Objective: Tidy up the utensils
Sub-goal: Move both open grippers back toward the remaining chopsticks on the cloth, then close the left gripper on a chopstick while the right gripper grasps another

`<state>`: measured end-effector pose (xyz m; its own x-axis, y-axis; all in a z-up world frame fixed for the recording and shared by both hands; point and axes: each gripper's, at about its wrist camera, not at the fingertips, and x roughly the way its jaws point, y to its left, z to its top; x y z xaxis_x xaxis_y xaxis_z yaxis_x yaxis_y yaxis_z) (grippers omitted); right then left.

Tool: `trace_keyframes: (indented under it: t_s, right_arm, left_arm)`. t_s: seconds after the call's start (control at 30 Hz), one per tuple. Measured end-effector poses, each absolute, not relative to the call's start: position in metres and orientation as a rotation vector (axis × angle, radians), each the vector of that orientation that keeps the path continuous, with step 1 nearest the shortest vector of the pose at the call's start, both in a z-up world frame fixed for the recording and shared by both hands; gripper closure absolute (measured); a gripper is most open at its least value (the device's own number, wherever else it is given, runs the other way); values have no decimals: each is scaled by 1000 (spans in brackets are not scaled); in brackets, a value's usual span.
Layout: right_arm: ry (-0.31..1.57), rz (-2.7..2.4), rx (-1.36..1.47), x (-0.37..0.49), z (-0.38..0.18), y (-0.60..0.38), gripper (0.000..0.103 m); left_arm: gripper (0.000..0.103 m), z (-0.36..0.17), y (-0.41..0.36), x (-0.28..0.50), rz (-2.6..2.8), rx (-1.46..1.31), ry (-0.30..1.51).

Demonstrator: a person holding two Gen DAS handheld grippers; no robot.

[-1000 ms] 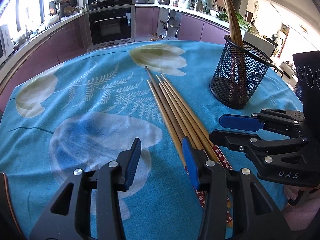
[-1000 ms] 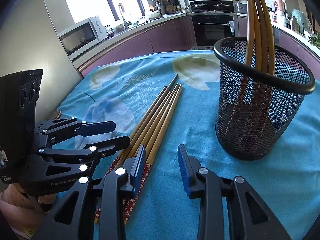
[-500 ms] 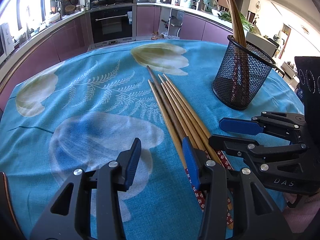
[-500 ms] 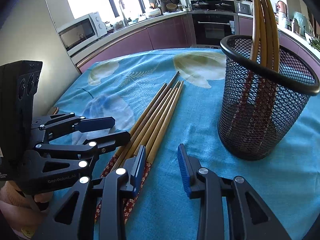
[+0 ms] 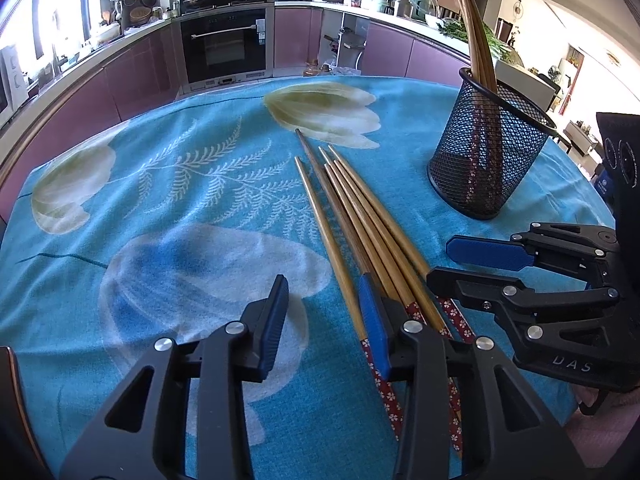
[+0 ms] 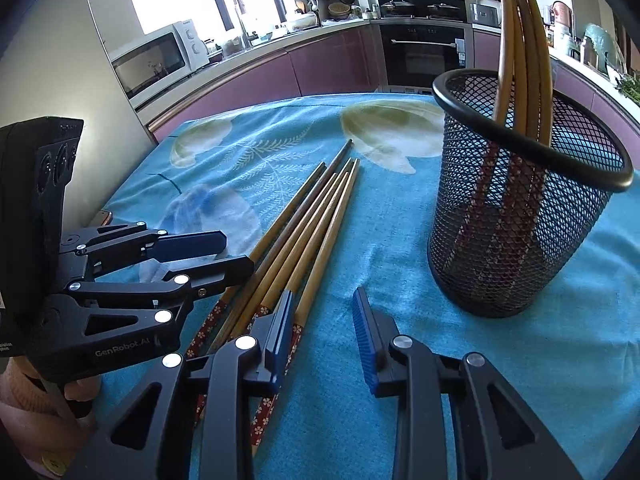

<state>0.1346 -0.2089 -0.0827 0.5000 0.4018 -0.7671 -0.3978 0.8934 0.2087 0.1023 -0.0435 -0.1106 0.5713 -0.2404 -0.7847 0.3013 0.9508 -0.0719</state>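
Observation:
Several wooden chopsticks [image 5: 352, 208] with red flowered handles lie side by side on the blue cloth, also in the right wrist view [image 6: 308, 216]. A black mesh cup [image 5: 488, 160] [image 6: 520, 240] stands upright at the right, with three or so chopsticks [image 6: 520, 40] leaning in it. My left gripper [image 5: 323, 296] hovers at the handle end, its jaws closing. The leftmost chopstick runs through its gap beside the right finger, and the pads do not press it. My right gripper [image 6: 322, 304] is closing a little too, with the rightmost chopstick just inside its left finger.
The flowered tablecloth [image 5: 180, 200] covers a round table. Its edge lies close behind the cup. Purple kitchen cabinets with an oven [image 5: 224, 44] and a microwave [image 6: 156, 60] curve around the back. A person's hand [image 6: 24, 392] holds the left gripper [image 6: 236, 254].
Both grippers' jaws have narrowed slightly, the left more than the right. The chopsticks and the cup have stayed where they were.

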Motion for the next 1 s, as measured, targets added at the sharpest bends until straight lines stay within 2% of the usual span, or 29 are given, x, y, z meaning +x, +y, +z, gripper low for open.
trace_keyframes:
  t_s: [0.37,0.6,0.67,0.83,1.0]
  right_arm:
    - [937,451,-30,146,-83,-198,76]
    - [938,446,-27,157,-84,-193,77]
    - [938,444,-16,158,-84,-194,79]
    - [944,444,33,158,-85,-202,92]
    - [954,456,91,158,-86,-209,96]
  left_arm:
    - [72,-110,-50,118,-319,100,924]
    - [83,-112,-50,128,-325,89,930]
    - [84,-112,-50,129,-323,88,930]
    - [91,-112,-51,129,-328,64,929]
    - [94,-113,-49,126,-329,22,919]
